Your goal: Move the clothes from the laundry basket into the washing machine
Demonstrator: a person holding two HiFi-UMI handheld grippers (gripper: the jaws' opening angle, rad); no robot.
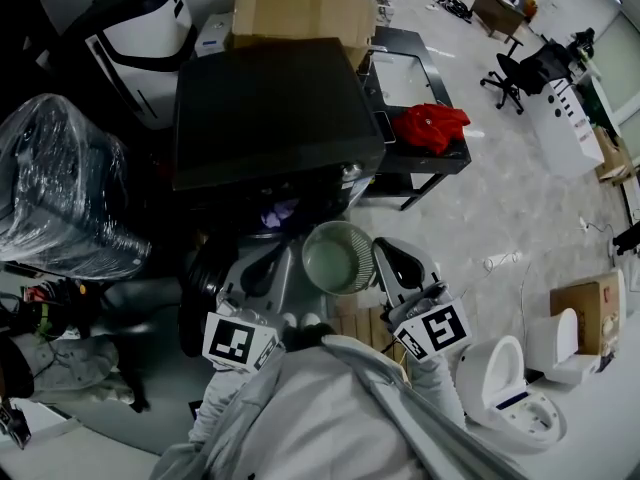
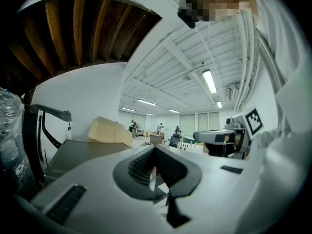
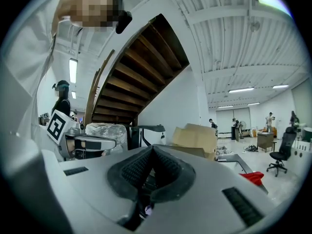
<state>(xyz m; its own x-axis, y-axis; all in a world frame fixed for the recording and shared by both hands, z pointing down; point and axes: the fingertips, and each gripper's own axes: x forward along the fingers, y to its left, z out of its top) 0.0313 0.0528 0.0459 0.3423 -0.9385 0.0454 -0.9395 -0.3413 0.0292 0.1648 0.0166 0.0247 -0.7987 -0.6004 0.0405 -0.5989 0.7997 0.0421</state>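
Note:
The black washing machine [image 1: 268, 108] stands ahead of me, seen from above. A purple cloth [image 1: 281, 212] shows at its dark front opening. Below it a round pale-green laundry basket [image 1: 337, 258] sits on the floor, and no clothes show inside it. My left gripper [image 1: 262, 266] is just left of the basket, my right gripper [image 1: 397, 260] just right of it. Both point level toward the machine. In the left gripper view the left gripper [image 2: 155, 152] has its pads together on nothing. In the right gripper view the right gripper [image 3: 152, 151] is likewise shut and empty.
A red cloth [image 1: 430, 126] lies on a black low table [image 1: 430, 163] to the machine's right. Cardboard boxes [image 1: 300, 8] sit behind the machine. A plastic-wrapped bundle [image 1: 60, 188] is at left, a white device [image 1: 505, 393] on the floor at right, and an office chair [image 1: 508, 73] farther off.

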